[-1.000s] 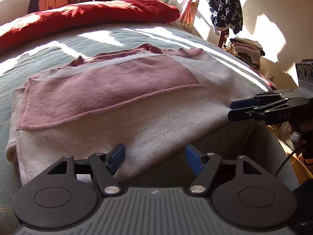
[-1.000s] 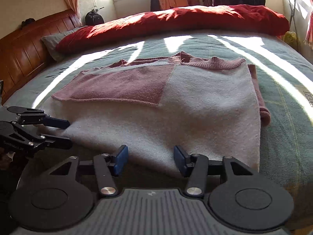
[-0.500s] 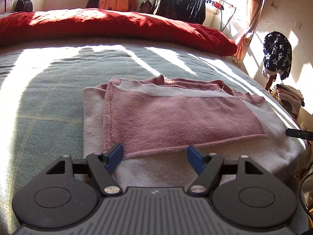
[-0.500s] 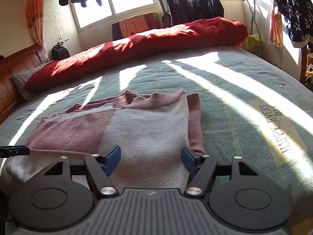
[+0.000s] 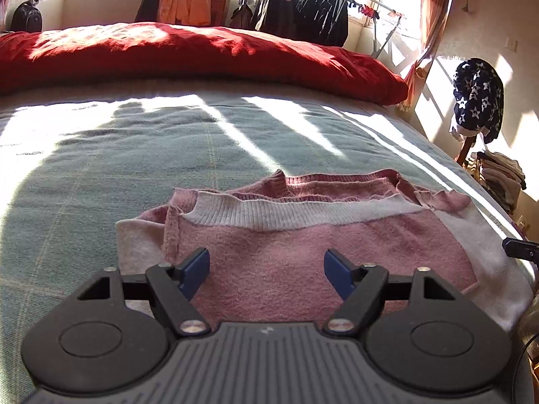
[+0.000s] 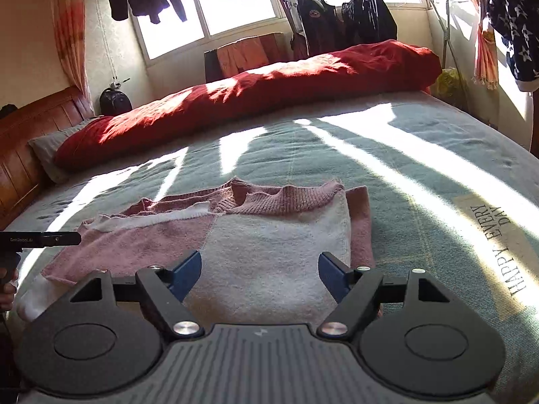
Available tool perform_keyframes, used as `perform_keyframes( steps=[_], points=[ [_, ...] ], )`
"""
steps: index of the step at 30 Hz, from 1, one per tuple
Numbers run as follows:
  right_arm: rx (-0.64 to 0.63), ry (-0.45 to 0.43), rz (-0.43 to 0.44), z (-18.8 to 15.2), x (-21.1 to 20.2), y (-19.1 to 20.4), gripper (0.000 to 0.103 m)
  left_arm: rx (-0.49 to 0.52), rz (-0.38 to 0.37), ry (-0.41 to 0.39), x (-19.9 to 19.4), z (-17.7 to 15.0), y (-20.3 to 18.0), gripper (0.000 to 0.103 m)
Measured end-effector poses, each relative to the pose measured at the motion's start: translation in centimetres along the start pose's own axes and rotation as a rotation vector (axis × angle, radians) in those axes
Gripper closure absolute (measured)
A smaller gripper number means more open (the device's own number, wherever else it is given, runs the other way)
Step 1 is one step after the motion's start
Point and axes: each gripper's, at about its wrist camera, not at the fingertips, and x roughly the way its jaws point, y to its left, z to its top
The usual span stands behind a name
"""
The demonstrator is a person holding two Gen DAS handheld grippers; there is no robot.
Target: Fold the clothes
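A pink and white sweater [image 5: 303,252] is seen lying partly folded near the front edge of a bed covered by a grey-green blanket [image 5: 134,155], with 1 pink sleeve panel laid across its white body and the ribbed collar [image 6: 269,198] turned toward the far side. The left gripper [image 5: 266,269] is held just above the pink panel with its jaws spread wide; they have just been opening, and only cloth below is seen between them, not pinched. The right gripper [image 6: 259,271] is held over the white part of the sweater, jaws likewise spread and just opened further, with nothing clamped. In the right wrist view the left gripper's tip appears at the left edge, beside the sweater's sleeve end, with part of a hand [image 6: 6,289] beneath it. A red duvet [image 6: 269,94] is heaped along the far side of the bed, and dark clothes [image 6: 347,17] are hung on a rack by the window. The words "HAPPY EVERY DAY" [image 6: 498,245] are printed on the blanket to the right of the sweater.
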Motion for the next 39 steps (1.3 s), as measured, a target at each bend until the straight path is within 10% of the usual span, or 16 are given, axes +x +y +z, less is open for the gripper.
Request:
perform_keyframes(
  steps=[8,19,25,39],
  points=[
    [0.067,0.040,0.043,-1.5,2.3,-0.7,0.000,0.041,-0.050,-0.004,-0.5,1.8,-1.4,0.023],
    [0.050,0.056,-0.007,-1.9,2.6,0.1,0.000,0.008,0.103,0.063,2.1,2.7,-0.5,0.023],
    [-0.091,0.099,-0.084,-1.6,2.7,2.5,0.000,0.070,-0.041,0.037,-2.2,1.3,-4.4,0.015],
    [-0.046,0.094,-0.030,-4.9,-3.2,3.9,0.000,-0.039,-0.027,0.041,-7.2,-4.9,-4.8,0.010]
  ],
)
